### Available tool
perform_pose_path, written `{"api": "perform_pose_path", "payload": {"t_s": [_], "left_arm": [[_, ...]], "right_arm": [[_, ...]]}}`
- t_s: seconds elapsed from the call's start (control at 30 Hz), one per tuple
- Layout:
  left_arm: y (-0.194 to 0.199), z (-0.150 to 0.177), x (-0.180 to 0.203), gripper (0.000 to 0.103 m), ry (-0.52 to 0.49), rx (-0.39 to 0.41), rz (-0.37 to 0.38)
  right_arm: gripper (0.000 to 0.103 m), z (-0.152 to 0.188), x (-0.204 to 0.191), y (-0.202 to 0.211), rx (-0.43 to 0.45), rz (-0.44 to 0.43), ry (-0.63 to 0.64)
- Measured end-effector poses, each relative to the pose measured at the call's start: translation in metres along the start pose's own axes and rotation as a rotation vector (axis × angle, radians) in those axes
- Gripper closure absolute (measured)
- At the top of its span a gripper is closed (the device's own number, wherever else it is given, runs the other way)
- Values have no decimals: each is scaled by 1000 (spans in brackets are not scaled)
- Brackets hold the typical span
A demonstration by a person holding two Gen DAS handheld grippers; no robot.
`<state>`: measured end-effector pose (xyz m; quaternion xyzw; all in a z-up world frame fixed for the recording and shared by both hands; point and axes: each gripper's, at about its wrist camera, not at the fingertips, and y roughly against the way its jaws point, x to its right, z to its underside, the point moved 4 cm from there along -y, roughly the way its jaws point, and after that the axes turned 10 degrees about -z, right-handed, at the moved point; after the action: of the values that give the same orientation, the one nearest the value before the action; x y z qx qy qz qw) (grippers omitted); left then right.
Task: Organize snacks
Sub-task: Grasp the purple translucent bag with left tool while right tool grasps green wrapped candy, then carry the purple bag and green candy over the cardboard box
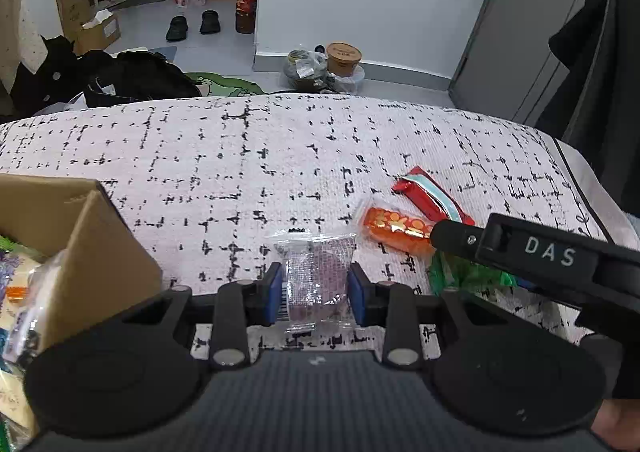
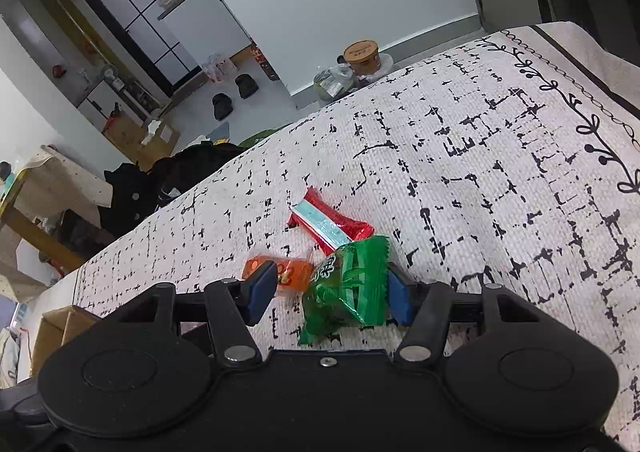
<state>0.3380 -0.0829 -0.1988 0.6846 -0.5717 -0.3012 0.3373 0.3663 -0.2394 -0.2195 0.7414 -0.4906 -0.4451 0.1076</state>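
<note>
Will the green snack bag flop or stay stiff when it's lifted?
The green snack bag looks crinkly and puffy, so it would probably sag a little. Its shiny wrapper may be slippery. It seems light, lying loose on the patterned cloth.

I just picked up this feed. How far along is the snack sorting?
Partly done: the cardboard box already holds several packets. In hand: the left gripper is shut on a clear purple snack; the right gripper straddles a green packet. Left: the orange packet and red bar.
</note>
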Motion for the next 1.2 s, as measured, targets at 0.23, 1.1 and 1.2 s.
{"api": "perform_pose_path", "payload": {"t_s": [0.23, 1.1, 1.2], "left_arm": [[12, -5, -8, 70, 10, 20, -7], [96, -5, -59, 70, 98, 112, 6], [107, -4, -66, 70, 105, 126, 9]], "right_arm": [[73, 3, 0, 11, 16, 18, 27], [78, 10, -67, 90, 112, -117, 169], [78, 10, -76, 96, 117, -136, 185]]}}
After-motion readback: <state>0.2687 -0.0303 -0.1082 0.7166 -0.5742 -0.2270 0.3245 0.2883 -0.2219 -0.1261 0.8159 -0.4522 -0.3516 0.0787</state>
